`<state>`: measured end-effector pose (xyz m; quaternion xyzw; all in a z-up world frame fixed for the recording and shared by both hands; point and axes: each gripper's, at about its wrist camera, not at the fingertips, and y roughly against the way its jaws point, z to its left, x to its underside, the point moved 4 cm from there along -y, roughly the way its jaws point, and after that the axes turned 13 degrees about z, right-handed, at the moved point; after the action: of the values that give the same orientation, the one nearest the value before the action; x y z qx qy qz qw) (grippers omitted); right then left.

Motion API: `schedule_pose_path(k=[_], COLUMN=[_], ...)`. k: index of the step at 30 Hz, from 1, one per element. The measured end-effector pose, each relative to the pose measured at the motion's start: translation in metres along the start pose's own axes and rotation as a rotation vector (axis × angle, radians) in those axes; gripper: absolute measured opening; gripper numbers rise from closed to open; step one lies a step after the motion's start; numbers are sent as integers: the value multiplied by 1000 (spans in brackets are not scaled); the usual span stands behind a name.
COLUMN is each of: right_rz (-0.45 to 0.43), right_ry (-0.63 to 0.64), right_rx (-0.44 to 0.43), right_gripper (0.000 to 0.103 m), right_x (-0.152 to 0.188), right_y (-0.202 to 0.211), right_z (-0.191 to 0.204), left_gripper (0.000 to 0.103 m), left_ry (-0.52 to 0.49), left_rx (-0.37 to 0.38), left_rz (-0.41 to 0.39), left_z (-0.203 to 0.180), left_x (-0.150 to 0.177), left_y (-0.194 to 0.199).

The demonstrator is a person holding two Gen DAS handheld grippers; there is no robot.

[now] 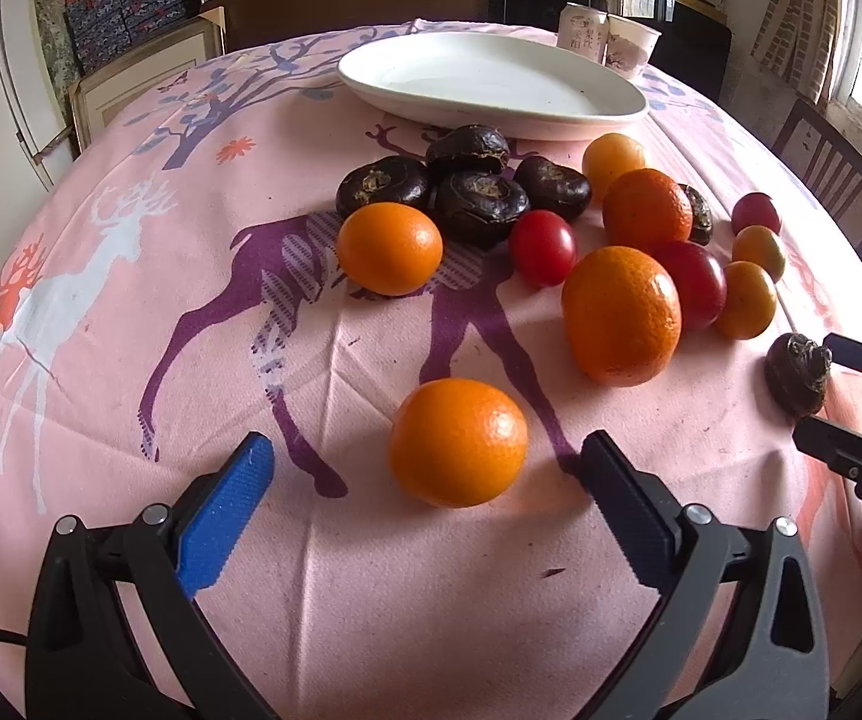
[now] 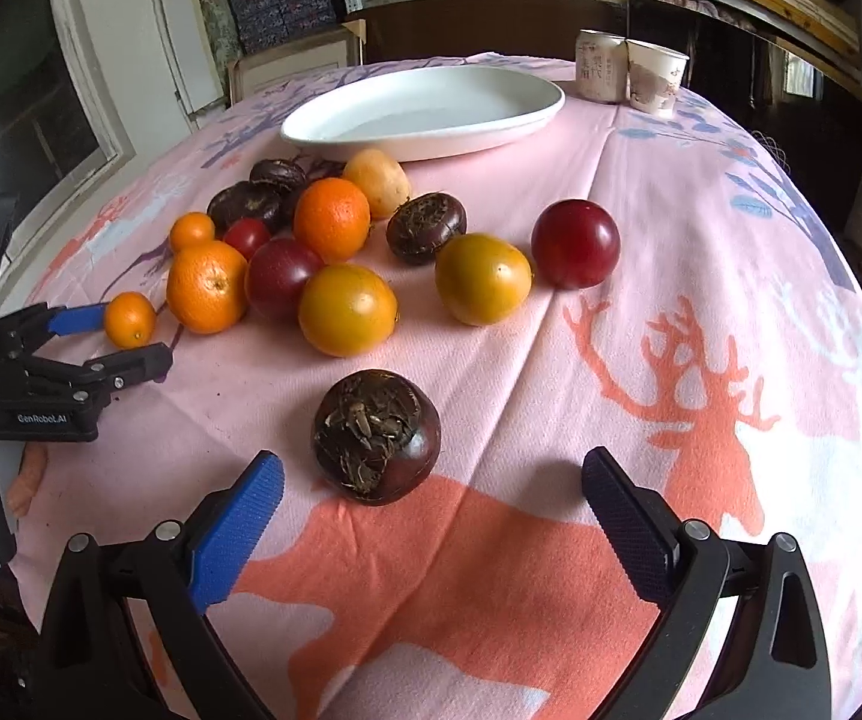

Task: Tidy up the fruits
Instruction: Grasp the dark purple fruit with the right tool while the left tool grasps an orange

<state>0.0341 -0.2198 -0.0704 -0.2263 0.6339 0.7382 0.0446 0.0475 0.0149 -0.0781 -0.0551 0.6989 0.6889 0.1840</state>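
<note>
Fruit lies loose on the pink cloth (image 1: 131,360) short of the white plate (image 1: 491,84), my left gripper (image 1: 431,462) spread around an orange (image 1: 458,441), my right gripper (image 2: 431,474) spread around a dark chestnut (image 2: 376,435), both handles cut off.

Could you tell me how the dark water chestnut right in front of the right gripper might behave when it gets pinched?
The water chestnut looks rounded and glossy, so it may roll or slip sideways from the open right gripper. Its skin seems hard, so probably rigid. The flaky top may shed bits.
</note>
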Motion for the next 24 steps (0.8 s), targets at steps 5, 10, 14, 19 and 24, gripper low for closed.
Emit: schedule_pose_path(k=[5, 10, 14, 19, 24], right_rz=[43, 35, 25, 15, 4], right_ry=[98, 96, 99, 115, 137], right_rx=[59, 38, 23, 29, 33], right_gripper=[100, 100, 100, 91, 71], right_x=[3, -1, -4, -10, -13], right_y=[-5, -4, -4, -6, -5], right_z=[6, 3, 3, 7, 12], left_gripper=[99, 99, 92, 79, 74], left_ry=[-98, -177, -236, -304, -305], left_rx=[28, 55, 73, 97, 110], left_rz=[12, 5, 3, -16, -23], left_z=[1, -3, -8, -17, -19], left_x=[-5, -11, -15, -18, -17], left_y=[1, 1, 1, 3, 4])
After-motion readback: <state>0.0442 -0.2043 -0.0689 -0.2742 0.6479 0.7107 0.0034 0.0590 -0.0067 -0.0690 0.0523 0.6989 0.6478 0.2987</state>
